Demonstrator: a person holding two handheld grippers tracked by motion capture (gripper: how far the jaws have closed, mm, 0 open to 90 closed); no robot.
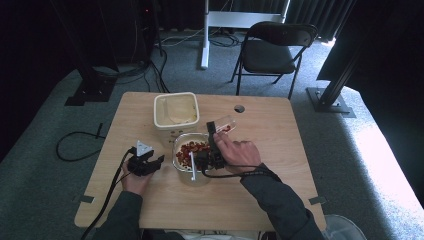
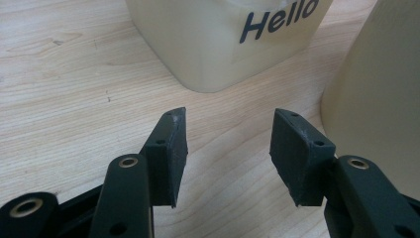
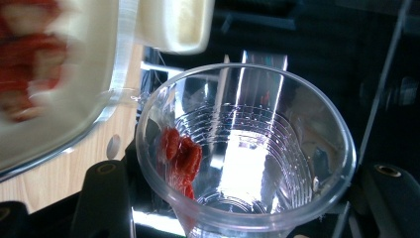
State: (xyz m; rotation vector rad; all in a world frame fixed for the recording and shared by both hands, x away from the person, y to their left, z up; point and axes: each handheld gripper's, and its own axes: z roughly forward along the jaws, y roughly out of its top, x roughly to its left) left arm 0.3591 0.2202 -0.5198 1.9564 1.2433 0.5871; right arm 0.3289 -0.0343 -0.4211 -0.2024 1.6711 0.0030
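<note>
My right gripper [image 1: 215, 131] is shut on a clear plastic cup [image 1: 225, 125], which lies tilted on its side above the table next to a bowl of red pieces [image 1: 191, 150]. In the right gripper view the cup [image 3: 245, 148] sits between the two black jaws, with a few red pieces [image 3: 181, 156] stuck to its inner wall and the blurred bowl [image 3: 49, 84] to the left. A white spoon [image 1: 192, 167] rests in the bowl. My left gripper [image 1: 157, 161] rests low on the table left of the bowl. It [image 2: 228, 116] is open, with bare wood between its jaws.
A cream square container [image 1: 175, 112] stands behind the bowl; its side, printed "Hello" [image 2: 223, 39], fills the top of the left gripper view. The bowl's pale wall [image 2: 376, 94] is close on the right there. A folding chair [image 1: 272, 50] stands beyond the table [image 1: 270, 130].
</note>
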